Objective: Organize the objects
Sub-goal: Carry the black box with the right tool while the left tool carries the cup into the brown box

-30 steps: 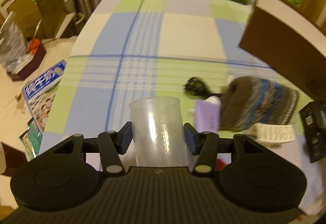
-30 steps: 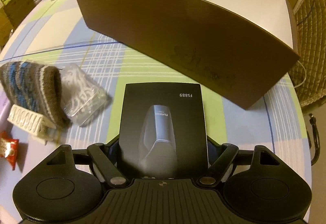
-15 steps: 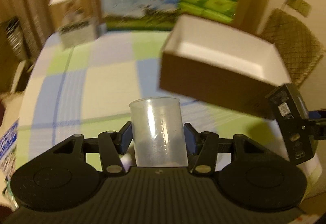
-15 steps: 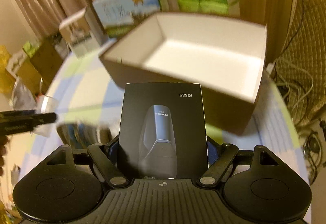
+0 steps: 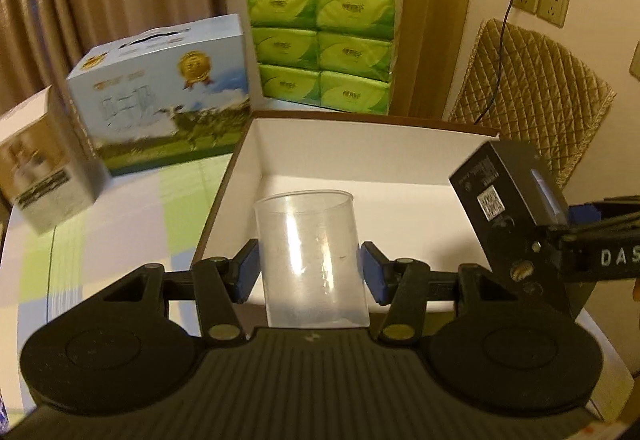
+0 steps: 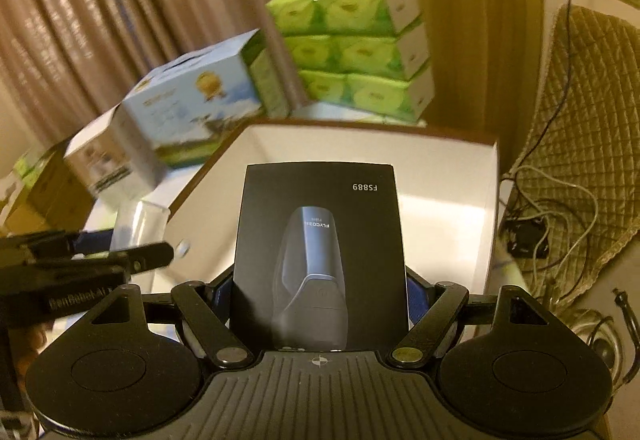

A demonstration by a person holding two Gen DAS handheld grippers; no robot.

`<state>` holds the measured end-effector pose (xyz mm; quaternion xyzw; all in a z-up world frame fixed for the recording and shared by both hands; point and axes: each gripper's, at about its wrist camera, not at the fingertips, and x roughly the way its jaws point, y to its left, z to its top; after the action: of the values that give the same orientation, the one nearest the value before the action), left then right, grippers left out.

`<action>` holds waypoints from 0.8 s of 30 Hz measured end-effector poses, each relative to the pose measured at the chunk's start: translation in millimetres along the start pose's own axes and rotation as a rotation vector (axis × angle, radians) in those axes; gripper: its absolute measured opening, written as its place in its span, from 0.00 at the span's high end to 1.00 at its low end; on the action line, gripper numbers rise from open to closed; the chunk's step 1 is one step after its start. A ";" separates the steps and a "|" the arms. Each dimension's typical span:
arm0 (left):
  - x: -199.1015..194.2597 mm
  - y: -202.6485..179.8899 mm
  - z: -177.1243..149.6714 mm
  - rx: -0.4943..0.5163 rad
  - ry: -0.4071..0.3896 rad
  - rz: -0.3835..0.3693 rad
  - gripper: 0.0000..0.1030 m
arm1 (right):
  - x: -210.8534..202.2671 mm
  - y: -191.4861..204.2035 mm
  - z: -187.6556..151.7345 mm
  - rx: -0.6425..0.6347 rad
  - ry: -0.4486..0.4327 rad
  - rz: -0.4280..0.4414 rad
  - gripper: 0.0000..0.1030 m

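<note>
My left gripper (image 5: pixel 310 270) is shut on a clear plastic cup (image 5: pixel 312 256), held upright over the near-left part of a brown box with a white inside (image 5: pixel 360 144). My right gripper (image 6: pixel 320 292) is shut on a black shaver box marked FS889 (image 6: pixel 320 240), raised above the same brown box (image 6: pixel 440 168). From the left wrist the shaver box (image 5: pixel 508 196) and right gripper show at the right. From the right wrist the cup (image 6: pixel 138 224) and left gripper show at the left. The brown box's inside looks bare where visible.
Behind the brown box stand a stack of green tissue packs (image 5: pixel 324 44), a blue carton (image 5: pixel 160 92) and a small white carton (image 5: pixel 40 160) on the checked tablecloth (image 5: pixel 120 208). A quilted chair (image 5: pixel 532 96) with cables (image 6: pixel 548 216) stands right of the table.
Both grippers have lifted and moved forward from the table's items to above the brown box, still holding the cup and the shaver box. The box's inside now fills the middle of both views.
</note>
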<state>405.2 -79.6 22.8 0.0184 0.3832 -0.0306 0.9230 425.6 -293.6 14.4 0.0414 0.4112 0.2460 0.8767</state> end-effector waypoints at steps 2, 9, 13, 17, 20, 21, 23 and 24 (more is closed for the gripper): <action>17.0 -1.8 9.0 0.010 0.014 0.000 0.53 | 14.5 -3.9 10.4 0.018 0.006 -0.032 0.26; 63.3 -6.9 16.5 0.042 0.087 0.018 0.53 | 67.6 -21.3 19.6 0.046 0.078 -0.142 0.26; 82.1 -12.4 13.8 0.057 0.125 0.026 0.53 | 92.3 -29.1 17.4 0.041 0.129 -0.186 0.26; 98.7 -17.6 11.1 0.058 0.162 0.019 0.53 | 110.0 -27.8 16.4 -0.025 0.139 -0.243 0.26; 108.0 -21.6 9.0 0.067 0.181 0.027 0.52 | 119.5 -28.1 17.2 -0.063 0.171 -0.237 0.26; 111.1 -22.3 8.9 0.066 0.189 0.029 0.52 | 120.7 -28.9 17.2 -0.072 0.169 -0.237 0.26; 115.8 -23.2 8.0 0.062 0.201 0.030 0.52 | 120.7 -30.7 16.6 -0.095 0.170 -0.229 0.26; 117.7 -23.9 7.7 0.060 0.208 0.030 0.52 | 118.3 -32.7 16.3 -0.095 0.166 -0.215 0.26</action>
<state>491.9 -108.9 -55.4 0.0549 0.4757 -0.0259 0.8775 514.7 -265.1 -66.7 -0.0649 0.4723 0.1725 0.8620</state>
